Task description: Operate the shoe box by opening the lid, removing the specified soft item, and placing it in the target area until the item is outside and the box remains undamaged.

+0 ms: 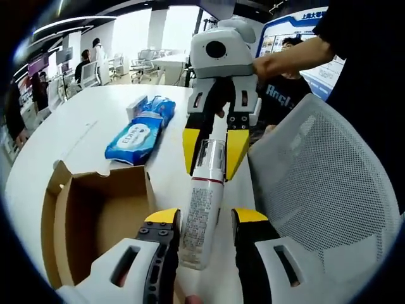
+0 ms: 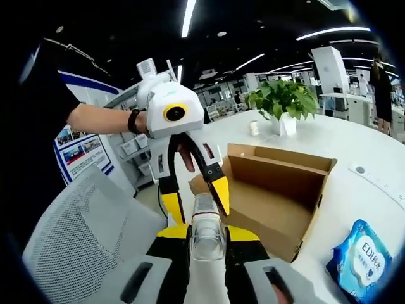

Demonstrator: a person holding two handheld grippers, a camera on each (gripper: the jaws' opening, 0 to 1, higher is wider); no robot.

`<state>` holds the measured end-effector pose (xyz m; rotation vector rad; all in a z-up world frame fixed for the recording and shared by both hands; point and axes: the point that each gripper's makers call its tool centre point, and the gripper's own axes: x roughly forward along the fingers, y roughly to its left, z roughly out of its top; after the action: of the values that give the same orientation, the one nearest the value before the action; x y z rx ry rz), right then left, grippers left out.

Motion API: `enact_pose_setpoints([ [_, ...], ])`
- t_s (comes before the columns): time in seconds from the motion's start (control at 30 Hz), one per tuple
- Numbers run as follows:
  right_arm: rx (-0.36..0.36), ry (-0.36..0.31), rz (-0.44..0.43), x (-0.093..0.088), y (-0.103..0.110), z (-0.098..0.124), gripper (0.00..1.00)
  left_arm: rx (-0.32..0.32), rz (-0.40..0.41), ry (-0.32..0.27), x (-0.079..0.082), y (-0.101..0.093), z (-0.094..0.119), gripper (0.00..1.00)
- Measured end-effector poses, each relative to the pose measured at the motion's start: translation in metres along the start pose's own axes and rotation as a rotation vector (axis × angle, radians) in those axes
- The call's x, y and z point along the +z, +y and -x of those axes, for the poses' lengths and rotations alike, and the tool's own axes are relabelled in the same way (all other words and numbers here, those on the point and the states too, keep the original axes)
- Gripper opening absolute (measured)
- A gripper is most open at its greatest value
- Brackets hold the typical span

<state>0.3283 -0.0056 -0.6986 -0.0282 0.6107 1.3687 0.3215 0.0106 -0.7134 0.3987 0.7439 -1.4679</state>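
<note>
An open-plan office with ceiling strip lights surrounded a round white counter (image 1: 82, 120). In the left gripper view, from left to right, the open cardboard shoe box (image 1: 95, 221) sat on the counter, a blue wet-wipes pack (image 1: 136, 136) lay just beyond it outside the box, and a white spray bottle (image 1: 202, 209) hung over the counter edge beside a white mesh chair (image 1: 323, 190). The left claw (image 1: 205, 221) was clenched on the bottle's base end, while the right claw (image 1: 209, 149) gripped its clear-capped end. In the right gripper view, the chair (image 2: 82, 234) lay left, the right claw (image 2: 207, 244) held the bottle's cap (image 2: 206, 234) with the left claw (image 2: 193, 190) opposite, then the box (image 2: 278, 190), a potted plant (image 2: 285, 101) and the wipes (image 2: 361, 259).
</note>
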Motion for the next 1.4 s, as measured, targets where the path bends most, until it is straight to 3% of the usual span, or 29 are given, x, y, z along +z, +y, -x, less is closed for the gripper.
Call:
enact_pose_setpoints([
  [0.63,-0.034,0.015,-0.012,-0.009,-0.010,0.011,0.16,0.077,0.103,-0.122,0.013,0.016,0.018,0.36],
  [1.0,-0.052,0.030,-0.012,-0.013,-0.013,0.016,0.16,0.194,0.187,-0.183,0.005,0.037,0.032,0.39],
  [1.2,-0.068,0.037,-0.018,-0.016,-0.016,0.020,0.16,0.237,0.255,-0.258,0.007,0.044,0.042,0.39],
  [1.4,-0.083,0.045,-0.019,-0.018,-0.016,0.025,0.16,0.294,0.289,-0.265,-0.003,0.051,0.046,0.41],
])
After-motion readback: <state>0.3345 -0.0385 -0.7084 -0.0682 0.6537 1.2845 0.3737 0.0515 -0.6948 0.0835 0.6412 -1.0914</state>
